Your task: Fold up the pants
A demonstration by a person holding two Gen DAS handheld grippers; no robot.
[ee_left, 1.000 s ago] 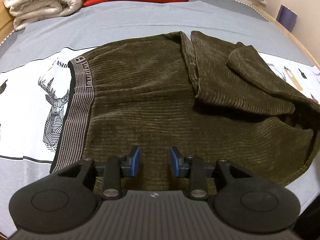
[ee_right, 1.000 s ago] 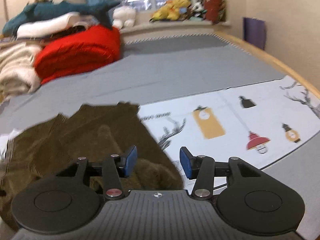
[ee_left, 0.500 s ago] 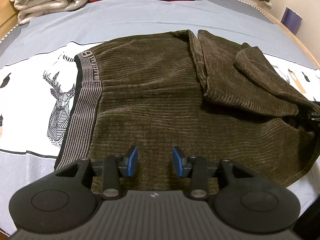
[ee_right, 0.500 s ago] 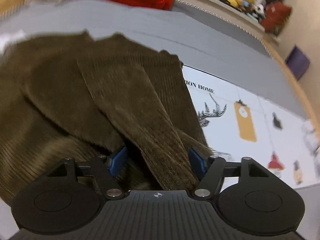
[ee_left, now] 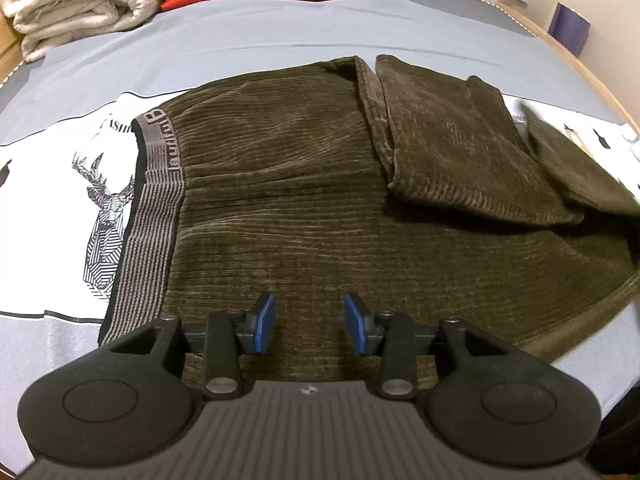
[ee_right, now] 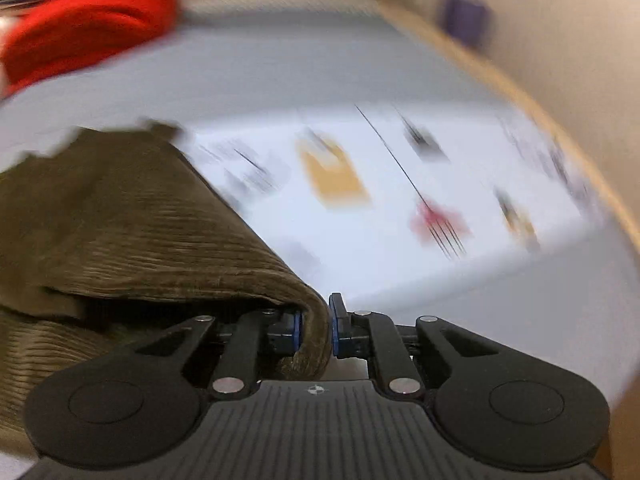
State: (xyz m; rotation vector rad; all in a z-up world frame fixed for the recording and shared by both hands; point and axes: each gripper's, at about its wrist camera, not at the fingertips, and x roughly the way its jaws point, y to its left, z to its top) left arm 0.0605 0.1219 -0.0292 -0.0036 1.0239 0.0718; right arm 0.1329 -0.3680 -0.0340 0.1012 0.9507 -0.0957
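moved: right gripper (ee_right: 316,334) swung onto leg fold, jaws closing on pants (ee_left: 320,200) | left gripper (ee_left: 310,324) open, empty | soft, limp corduroy; grip folded edges

left tool (ee_left: 309,323): matte black, ribbed grey deck, small cross mark at deck's front.
right tool (ee_right: 316,330): same build.
pads (ee_left: 265,323): blue, flat.
pivots: silver pins on black link arms.
side housings: round, recessed discs.
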